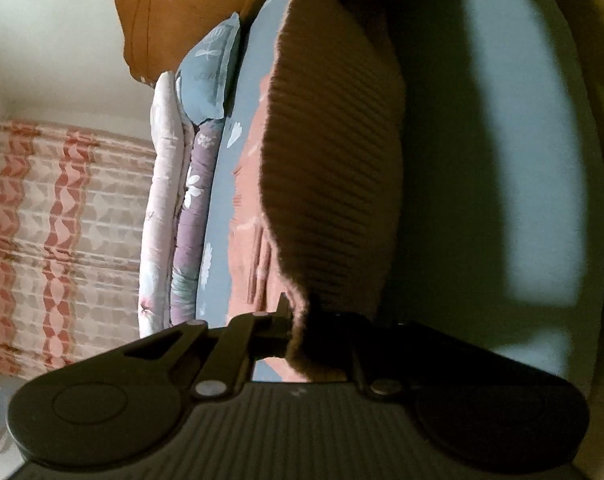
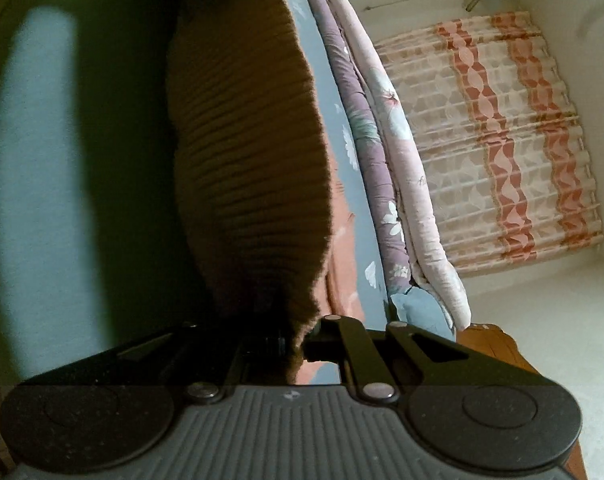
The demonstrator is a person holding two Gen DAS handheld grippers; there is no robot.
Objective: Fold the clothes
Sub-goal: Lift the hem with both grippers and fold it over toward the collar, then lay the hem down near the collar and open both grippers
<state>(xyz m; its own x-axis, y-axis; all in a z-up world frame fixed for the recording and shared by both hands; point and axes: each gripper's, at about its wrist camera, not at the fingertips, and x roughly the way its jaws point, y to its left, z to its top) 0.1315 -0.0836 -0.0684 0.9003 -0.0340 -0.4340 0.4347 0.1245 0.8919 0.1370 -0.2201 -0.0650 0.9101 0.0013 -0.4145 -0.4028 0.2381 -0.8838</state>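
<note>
Hanging from both grippers, one brown ribbed knit garment [image 1: 333, 168] is seen stretched between them above a bed. The left gripper [image 1: 302, 332] is closed down on one edge of the knit; the right gripper [image 2: 294, 340] is likewise clamped on the knit [image 2: 254, 152] at its other edge. Much of each forward view is blocked by the cloth directly ahead of the fingers.

Beyond the garment, a blue bed sheet [image 1: 521, 140] is noted, crossed by dark shadows. One salmon-pink cloth [image 1: 250, 216] is seen lying on the bed under the hanging knit. Beside it, two rolled quilts are counted: one purple floral [image 1: 196, 216] and one pale pink [image 1: 162, 200]. One blue floral pillow [image 1: 210, 72] is seen beyond the left gripper, against an orange-brown headboard [image 1: 174, 12]. One patterned curtain [image 2: 497, 136] with two red wavy bands is seen farther off.
</note>
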